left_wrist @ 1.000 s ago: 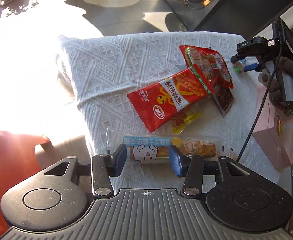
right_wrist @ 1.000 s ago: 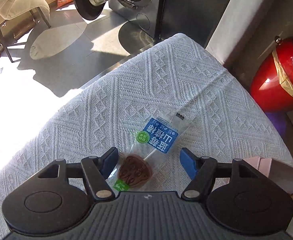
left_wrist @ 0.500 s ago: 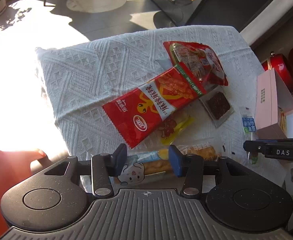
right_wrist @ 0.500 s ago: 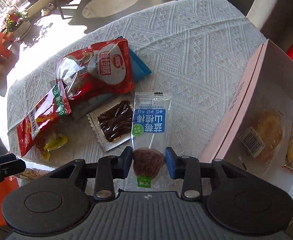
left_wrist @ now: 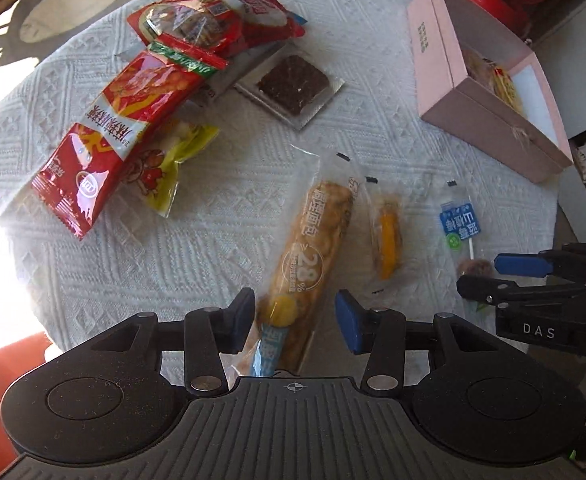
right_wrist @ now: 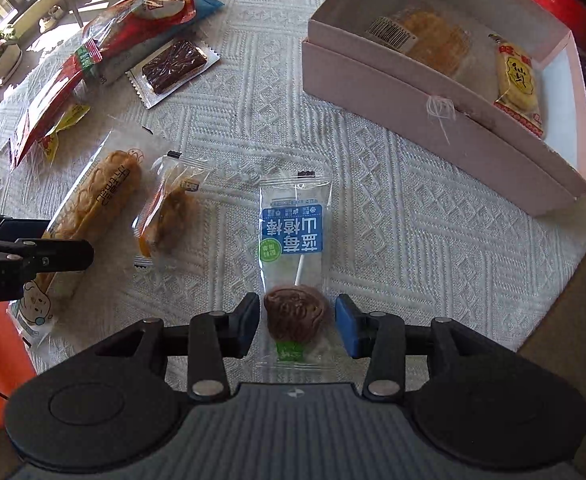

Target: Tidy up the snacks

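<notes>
Both down on the cloth (right_wrist: 373, 168) near the pink box (right_wrist: 433, 112), lining snacks in a row: left gripper (left_wrist: 295, 324) spread around bread stick (left_wrist: 317, 248), right gripper (right_wrist: 297, 322) just reopened, lollipop (right_wrist: 295, 264) loose between jaws.

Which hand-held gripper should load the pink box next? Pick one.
Right. The right hand-held gripper straddles the lollipop packet, nearer the pink box; the left hand-held gripper has the bread stick, farther away.

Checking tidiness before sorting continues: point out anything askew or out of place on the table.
The red snack bags lie in an overlapping heap at the table's far left edge, half covering a yellow packet. A dark square packet lies loose beside them. Nothing looks spilled or torn.
</notes>
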{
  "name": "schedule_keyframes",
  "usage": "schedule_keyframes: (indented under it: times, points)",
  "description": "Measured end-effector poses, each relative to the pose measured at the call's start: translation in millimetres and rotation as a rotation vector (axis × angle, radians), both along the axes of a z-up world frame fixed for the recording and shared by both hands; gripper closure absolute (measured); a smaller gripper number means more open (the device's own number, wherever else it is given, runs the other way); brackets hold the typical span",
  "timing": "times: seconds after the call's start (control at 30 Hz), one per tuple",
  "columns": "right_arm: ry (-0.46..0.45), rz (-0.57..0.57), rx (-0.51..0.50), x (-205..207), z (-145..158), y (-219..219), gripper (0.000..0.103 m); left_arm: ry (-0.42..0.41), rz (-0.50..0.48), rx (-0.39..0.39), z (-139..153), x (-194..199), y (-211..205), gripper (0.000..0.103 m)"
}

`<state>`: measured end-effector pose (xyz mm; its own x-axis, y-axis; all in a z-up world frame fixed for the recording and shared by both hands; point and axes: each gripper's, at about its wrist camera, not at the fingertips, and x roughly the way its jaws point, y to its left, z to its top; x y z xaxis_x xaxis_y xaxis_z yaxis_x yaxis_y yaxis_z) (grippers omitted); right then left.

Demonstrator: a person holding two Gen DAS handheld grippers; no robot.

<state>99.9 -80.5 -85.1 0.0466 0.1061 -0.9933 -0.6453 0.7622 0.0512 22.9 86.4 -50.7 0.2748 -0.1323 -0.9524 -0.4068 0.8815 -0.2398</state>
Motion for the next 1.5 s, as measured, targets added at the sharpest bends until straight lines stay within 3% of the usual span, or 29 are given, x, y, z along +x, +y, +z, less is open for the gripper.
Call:
schedule_keyframes:
  times: [0.13, 0.2, 0.27, 0.47, 0.6, 0.7, 0.73, 0.83, 0.93, 0.97, 1.0, 1.23, 1.33, 1.37, 1.43, 1.5]
  points:
    - [-0.068, 0.047, 0.030, -7.2, 14.2, 1.1, 0.050, 0.002, 0.036, 0.033, 2.6, -0.1, 5.2, 0.054]
    - [-0.108, 0.077, 0.070, -4.2, 23.6, 11.6, 0.041, 0.002, 0.061, 0.041, 3.3, -2.7, 9.8, 0.053]
    - [-0.127, 0.099, 0.126, 4.5, 27.7, 27.8, 0.036, 0.004, 0.093, 0.043, 4.3, -5.6, 14.4, 0.053]
    - [-0.238, 0.201, 0.244, 33.8, 20.1, 101.2, 0.033, 0.018, 0.118, 0.039, 7.5, -12.2, 19.3, 0.057]
    - [-0.215, 0.259, 0.227, 59.5, -4.8, 152.5, 0.031, 0.031, 0.097, 0.060, 7.9, -13.0, 17.7, 0.055]
    - [-0.129, 0.256, 0.196, 70.4, -24.1, 171.0, 0.028, 0.042, 0.077, 0.068, 6.6, -12.0, 16.9, 0.055]
    - [-0.143, 0.256, 0.210, 68.5, -24.8, 172.1, 0.028, 0.044, 0.069, 0.067, 5.9, -12.7, 16.8, 0.055]
    - [-0.155, 0.272, 0.187, 63.3, -20.7, 171.4, 0.040, 0.043, 0.054, 0.065, 4.3, -12.2, 15.8, 0.054]
    - [-0.145, 0.272, 0.197, 54.4, -7.0, 155.4, 0.059, 0.038, 0.043, 0.068, 3.4, -14.2, 17.6, 0.055]
    - [-0.132, 0.266, 0.187, 52.6, -3.3, 148.1, 0.091, 0.036, 0.039, 0.070, 3.7, -14.5, 18.0, 0.055]
    - [-0.121, 0.250, 0.183, 51.0, 1.2, 136.0, 0.098, 0.034, 0.036, 0.070, 3.7, -15.1, 18.6, 0.055]
    - [-0.069, 0.140, 0.155, 36.0, 9.2, 70.2, 0.097, 0.024, 0.009, 0.077, 2.6, -15.2, 18.9, 0.054]
    - [-0.068, 0.117, 0.154, 28.4, 7.7, 61.4, 0.091, 0.013, 0.028, 0.101, 6.4, -17.2, 20.6, 0.054]
    - [-0.064, 0.098, 0.163, 27.5, 7.5, 61.5, 0.085, 0.006, 0.042, 0.117, 8.8, -19.0, 22.3, 0.054]
    - [-0.072, 0.074, 0.196, 28.4, 8.6, 67.8, 0.068, 0.000, 0.065, 0.141, 11.2, -21.2, 27.3, 0.055]
    - [-0.108, 0.074, 0.222, 31.9, 10.2, 82.4, 0.037, 0.006, 0.079, 0.133, 10.6, -21.9, 32.2, 0.055]
